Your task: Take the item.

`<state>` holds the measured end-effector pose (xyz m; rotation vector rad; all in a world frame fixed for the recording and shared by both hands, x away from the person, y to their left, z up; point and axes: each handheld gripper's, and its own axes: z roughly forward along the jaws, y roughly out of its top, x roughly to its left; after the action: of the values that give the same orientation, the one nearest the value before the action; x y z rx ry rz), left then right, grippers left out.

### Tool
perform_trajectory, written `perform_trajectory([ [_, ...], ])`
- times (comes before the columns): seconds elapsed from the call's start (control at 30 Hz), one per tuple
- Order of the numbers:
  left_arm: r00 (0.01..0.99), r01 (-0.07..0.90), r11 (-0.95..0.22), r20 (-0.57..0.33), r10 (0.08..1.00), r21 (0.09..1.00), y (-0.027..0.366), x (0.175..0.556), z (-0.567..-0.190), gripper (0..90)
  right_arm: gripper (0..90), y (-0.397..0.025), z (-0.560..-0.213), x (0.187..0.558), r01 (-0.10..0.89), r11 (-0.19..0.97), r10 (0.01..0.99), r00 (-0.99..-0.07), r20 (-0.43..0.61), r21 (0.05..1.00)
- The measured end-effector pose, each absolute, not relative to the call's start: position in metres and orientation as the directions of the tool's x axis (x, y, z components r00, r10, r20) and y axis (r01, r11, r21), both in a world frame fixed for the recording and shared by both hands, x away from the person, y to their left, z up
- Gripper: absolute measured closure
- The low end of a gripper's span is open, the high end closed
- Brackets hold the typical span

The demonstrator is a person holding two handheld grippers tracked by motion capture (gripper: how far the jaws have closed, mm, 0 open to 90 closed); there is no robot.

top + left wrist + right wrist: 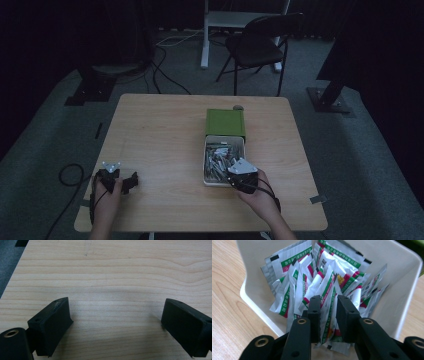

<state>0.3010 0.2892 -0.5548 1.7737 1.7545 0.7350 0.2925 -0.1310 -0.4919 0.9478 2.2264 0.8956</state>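
The right hand-held gripper (328, 315) was down in the white box (404, 290), its jaws pinched on one packet (327, 293) right between them. More packets were packed tight on both sides. It could have dragged out two at once, or the slippery packet could have slid free. The left hand-held gripper (117, 322) sat wide open over the bare desk (112, 272).

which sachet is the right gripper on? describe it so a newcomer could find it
On the wooden table, find the white tray pulled out of the green box, full of silver sachets with green and red bands. The one meant stands on edge at the tray's near end, between the jaws of the right gripper. That sachet is the only one flanked by the black jaws; its neighbours lean free.
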Motion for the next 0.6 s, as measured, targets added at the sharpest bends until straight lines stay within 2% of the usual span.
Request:
perform_trajectory([
  [0.2, 0.006, 0.709, -0.012, 0.011, 1.0, 0.705, 0.2892, 0.301, -0.5548, 9.5, 76.8, -0.1275, -0.4937, 0.2938, 0.413, 0.528, 0.778, -0.586, -0.228, 0.742],
  [0.43, 0.006, 0.708, -0.012, 0.011, 1.0, 0.706, 0.2892, 0.301, -0.5548, 9.5, 89.4, -0.1289, -0.4931, 0.2953, 0.422, 0.527, 0.786, -0.572, -0.235, 0.738],
  [0.6, 0.007, 0.709, -0.013, 0.011, 1.0, 0.705, 0.2893, 0.301, -0.5547, 9.5, 90.0, -0.13, -0.4907, 0.2959, 0.442, 0.507, 0.798, -0.566, -0.208, 0.74],
])
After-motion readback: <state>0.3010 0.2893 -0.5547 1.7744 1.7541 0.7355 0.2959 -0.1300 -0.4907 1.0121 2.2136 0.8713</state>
